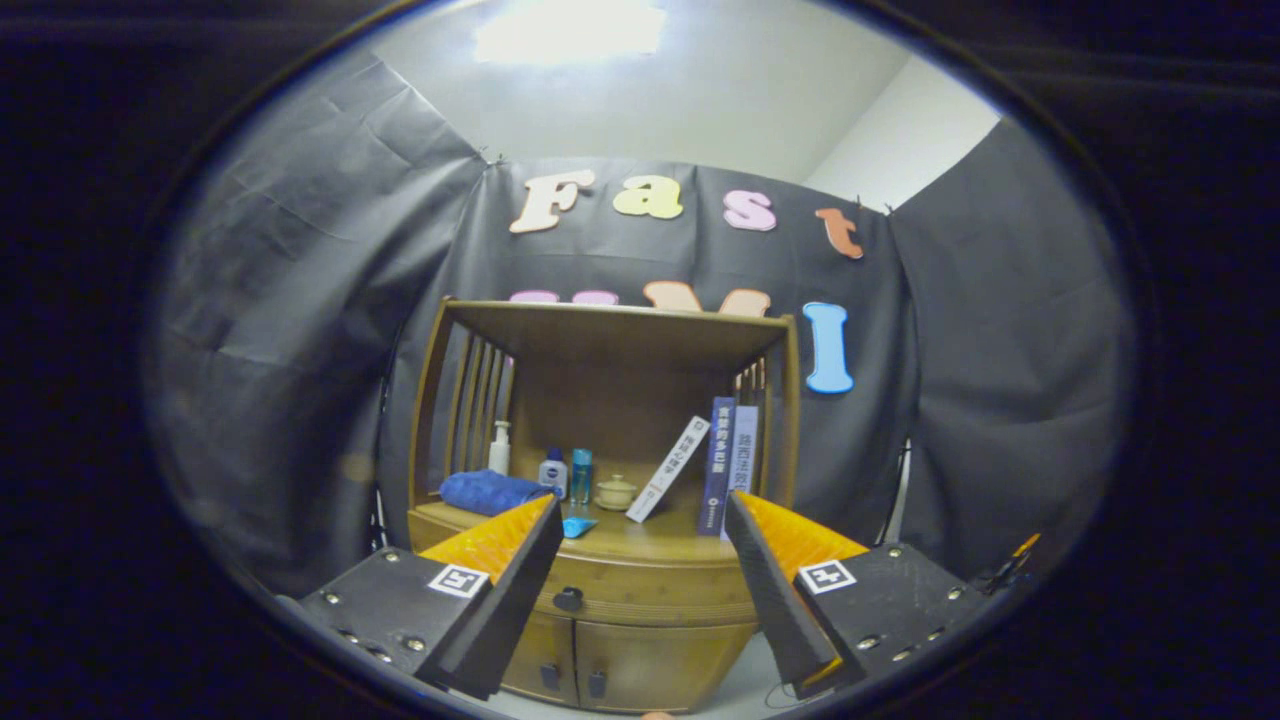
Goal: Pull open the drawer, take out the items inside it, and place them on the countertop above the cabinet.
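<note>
A wooden cabinet stands against the booth wall, a short way beyond my fingers. Its drawer sits shut under the countertop, with a small dark knob on its front. The knob lies just right of my left finger. My gripper is open, fingers spread wide with nothing between them, framing the drawer and countertop. The drawer's inside is hidden.
On the countertop sit a folded blue towel, a white pump bottle, two small bottles, a lidded ceramic jar, leaning and upright books and a small blue item. A shelf top roofs it. Two doors lie below.
</note>
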Available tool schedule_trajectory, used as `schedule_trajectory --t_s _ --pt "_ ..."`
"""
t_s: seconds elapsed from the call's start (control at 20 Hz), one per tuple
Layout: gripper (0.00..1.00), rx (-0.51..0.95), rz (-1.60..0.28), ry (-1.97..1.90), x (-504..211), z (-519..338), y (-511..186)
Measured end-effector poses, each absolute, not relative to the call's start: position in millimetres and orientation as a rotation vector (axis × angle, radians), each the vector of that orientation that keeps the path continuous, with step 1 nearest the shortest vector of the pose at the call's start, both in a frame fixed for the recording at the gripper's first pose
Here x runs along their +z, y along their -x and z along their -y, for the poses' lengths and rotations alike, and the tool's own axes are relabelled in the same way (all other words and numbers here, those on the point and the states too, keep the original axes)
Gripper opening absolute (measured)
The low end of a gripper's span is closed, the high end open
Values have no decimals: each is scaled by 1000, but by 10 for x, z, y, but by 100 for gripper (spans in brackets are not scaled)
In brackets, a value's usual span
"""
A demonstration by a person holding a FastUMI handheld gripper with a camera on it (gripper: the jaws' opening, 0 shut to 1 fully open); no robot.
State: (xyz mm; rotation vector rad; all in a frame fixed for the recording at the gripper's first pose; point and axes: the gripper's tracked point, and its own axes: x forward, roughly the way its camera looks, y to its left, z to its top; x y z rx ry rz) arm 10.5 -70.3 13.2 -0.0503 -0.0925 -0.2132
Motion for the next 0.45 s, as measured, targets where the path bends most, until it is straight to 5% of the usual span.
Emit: schedule_trajectory --t_s 0.45 --pt "97 -256 86 -26 80 868 242"
